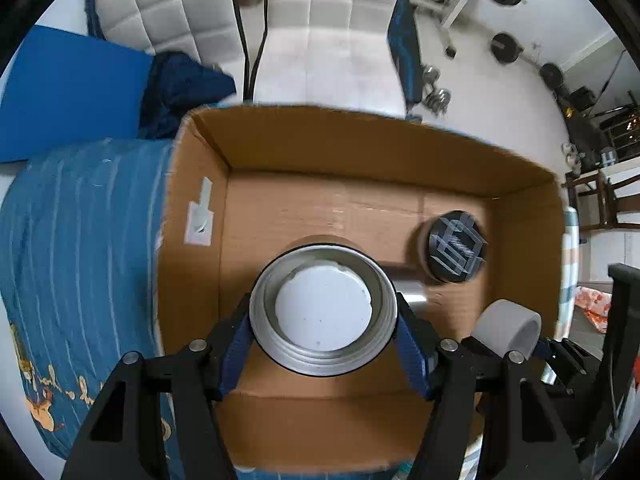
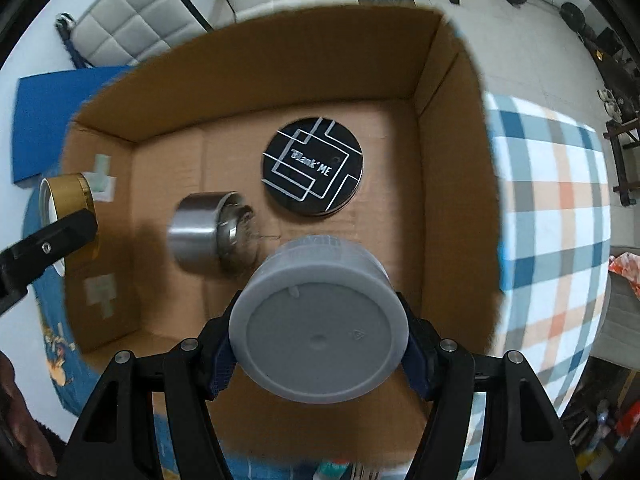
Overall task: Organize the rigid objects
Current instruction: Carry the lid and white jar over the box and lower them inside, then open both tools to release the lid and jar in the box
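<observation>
Left hand-held gripper (image 1: 323, 330) clamps gold-banded metal jar (image 1: 323, 312), right hand-held gripper (image 2: 318, 354) grey plastic tub (image 2: 320, 320); both prob. rigid, light, slick-walled, so grip mid-wall.

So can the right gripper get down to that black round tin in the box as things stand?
Probably not to grasp it: the right gripper is shut on the grey jar. The path to the black tin in the cardboard box looks open otherwise.

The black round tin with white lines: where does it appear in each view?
Left wrist view: the black tin lies right of centre, on the floor of the cardboard box.
Right wrist view: the tin is above centre.
Shared landmark: the silver cylinder, beside it.
</observation>
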